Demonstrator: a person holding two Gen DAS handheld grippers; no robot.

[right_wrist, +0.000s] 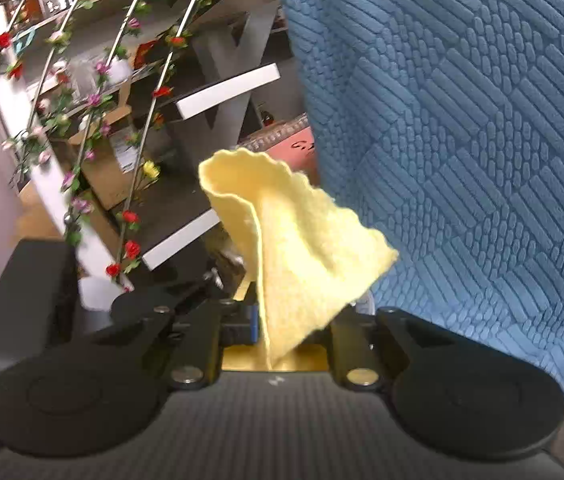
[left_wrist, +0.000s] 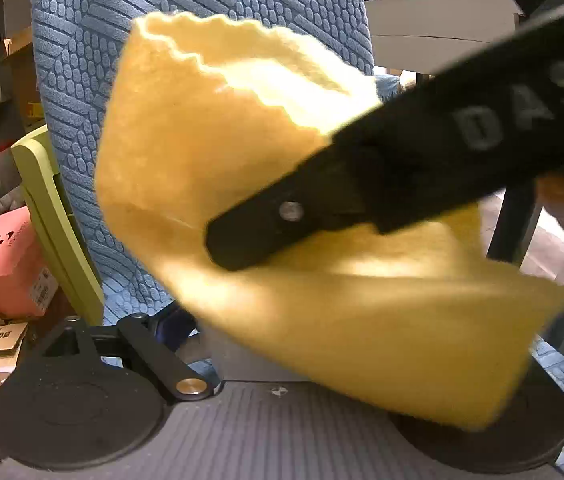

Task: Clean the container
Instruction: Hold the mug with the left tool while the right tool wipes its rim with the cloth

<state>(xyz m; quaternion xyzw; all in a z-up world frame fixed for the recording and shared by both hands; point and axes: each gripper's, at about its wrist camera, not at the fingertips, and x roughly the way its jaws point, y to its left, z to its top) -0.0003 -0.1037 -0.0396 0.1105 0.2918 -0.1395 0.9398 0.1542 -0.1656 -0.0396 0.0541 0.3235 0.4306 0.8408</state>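
**Yellow cloth pinched in one hand-held gripper, seen close by the other**

A soft, fuzzy yellow cloth [right_wrist: 302,256] with a wavy, scalloped edge stands up from the right hand-held gripper [right_wrist: 274,328]. Its two black fingers are drawn close together and clamp the cloth's lower end, so the fabric rises ahead of the fingertips in a loose, folded cone that leans to the right. The picture is slightly blurred.

In the left wrist view the same cloth [left_wrist: 210,152] fills most of the picture, directly ahead of the left hand-held gripper [left_wrist: 282,360]. A matte black finger [left_wrist: 282,220] of the right hand-held gripper, with a small metal screw and pale lettering, crosses the cloth slanting from the upper right. The cloth hides the left gripper's fingertips, so whether they are apart or together cannot be told.

Behind the cloth in both views hangs a blue quilted fabric [right_wrist: 462,120] embossed with brick-like ridges. To the left of the right gripper stand white-edged shelves [right_wrist: 226,92] draped with artificial flower garlands [right_wrist: 94,100]. No container is visible.
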